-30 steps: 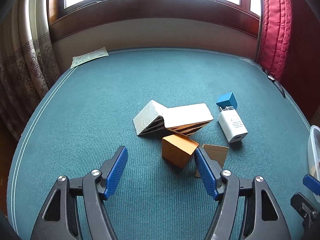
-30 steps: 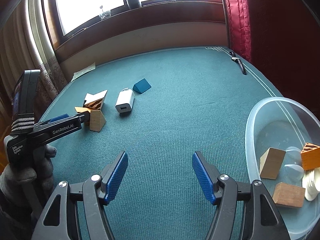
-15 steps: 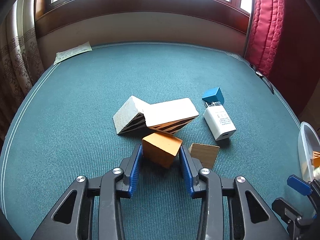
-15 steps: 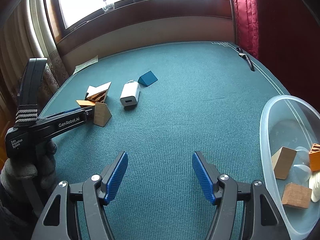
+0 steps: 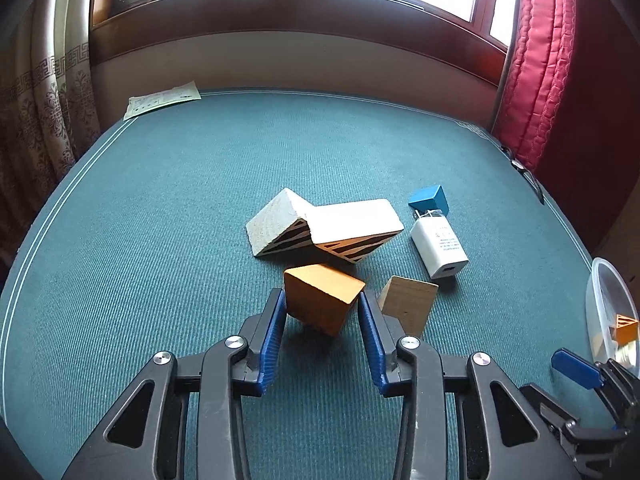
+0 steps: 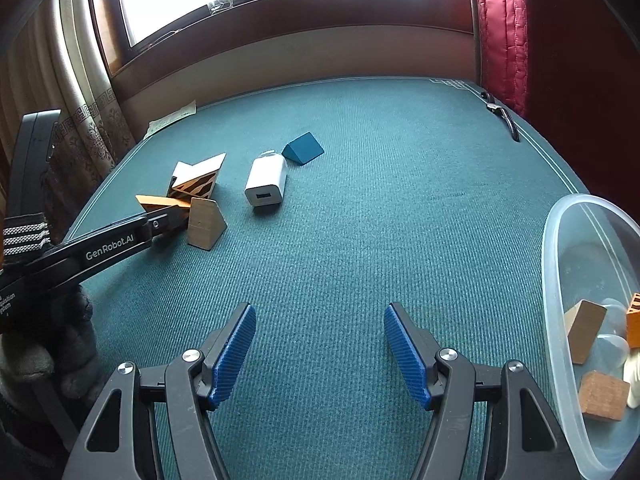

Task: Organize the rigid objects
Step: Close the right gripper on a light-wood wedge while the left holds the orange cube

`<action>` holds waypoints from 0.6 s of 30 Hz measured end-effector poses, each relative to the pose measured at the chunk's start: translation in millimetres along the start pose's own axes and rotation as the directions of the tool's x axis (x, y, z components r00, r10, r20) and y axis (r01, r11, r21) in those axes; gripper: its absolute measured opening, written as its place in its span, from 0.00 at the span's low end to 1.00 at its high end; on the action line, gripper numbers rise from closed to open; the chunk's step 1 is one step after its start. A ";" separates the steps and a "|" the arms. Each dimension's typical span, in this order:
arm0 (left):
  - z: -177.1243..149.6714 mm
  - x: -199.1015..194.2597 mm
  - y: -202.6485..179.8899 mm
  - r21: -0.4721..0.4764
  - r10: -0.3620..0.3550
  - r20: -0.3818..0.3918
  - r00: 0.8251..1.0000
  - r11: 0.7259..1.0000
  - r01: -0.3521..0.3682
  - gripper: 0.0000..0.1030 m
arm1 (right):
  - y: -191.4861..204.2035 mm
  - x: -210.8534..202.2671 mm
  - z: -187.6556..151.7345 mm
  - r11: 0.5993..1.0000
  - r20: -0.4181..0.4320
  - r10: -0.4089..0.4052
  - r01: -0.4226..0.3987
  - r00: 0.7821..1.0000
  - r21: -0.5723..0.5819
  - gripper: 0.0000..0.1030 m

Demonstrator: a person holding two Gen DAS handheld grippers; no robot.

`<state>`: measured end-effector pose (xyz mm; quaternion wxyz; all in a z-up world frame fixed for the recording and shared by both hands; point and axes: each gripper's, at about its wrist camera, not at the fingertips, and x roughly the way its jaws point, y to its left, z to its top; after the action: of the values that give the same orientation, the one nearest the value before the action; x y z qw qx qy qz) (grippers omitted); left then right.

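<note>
Two blue pads of the left gripper clamp an orange wooden block, tilted and lifted slightly off the teal table cloth, with a shadow beneath it. Just beyond lie two striped white blocks touching each other; a pale wooden wedge sits beside the right pad, near a white charger and a blue block. Right gripper hangs over bare cloth with fingers wide apart, beside a clear plastic bowl holding several blocks.

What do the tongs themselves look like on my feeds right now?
Both the left tongs and right tongs have black plastic frames with triangular cutouts, silver screw heads and ribbed blue pads. The left one's side reads "GenRobot.AI" in white; a dark grey glove grips it.
</note>
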<state>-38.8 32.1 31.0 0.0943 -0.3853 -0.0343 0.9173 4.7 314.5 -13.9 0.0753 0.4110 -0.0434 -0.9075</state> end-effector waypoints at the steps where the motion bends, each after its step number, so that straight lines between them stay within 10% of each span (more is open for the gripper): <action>1: -0.5 -2.2 0.4 -0.001 0.006 0.006 1.000 1.000 -0.006 0.37 | 0.2 1.2 1.5 1.000 0.000 -0.002 0.002 1.000 0.000 0.68; 18: 2.2 -21.5 21.6 -0.066 0.080 0.065 0.995 0.995 -0.076 0.37 | 35.7 28.6 36.0 0.996 -0.016 0.079 -0.079 0.997 -0.030 0.68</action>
<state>-28.7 6.7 44.7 0.0448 -0.3580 -0.0516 0.9312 -37.4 275.0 -6.3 0.1178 0.4143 -0.0452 -0.9013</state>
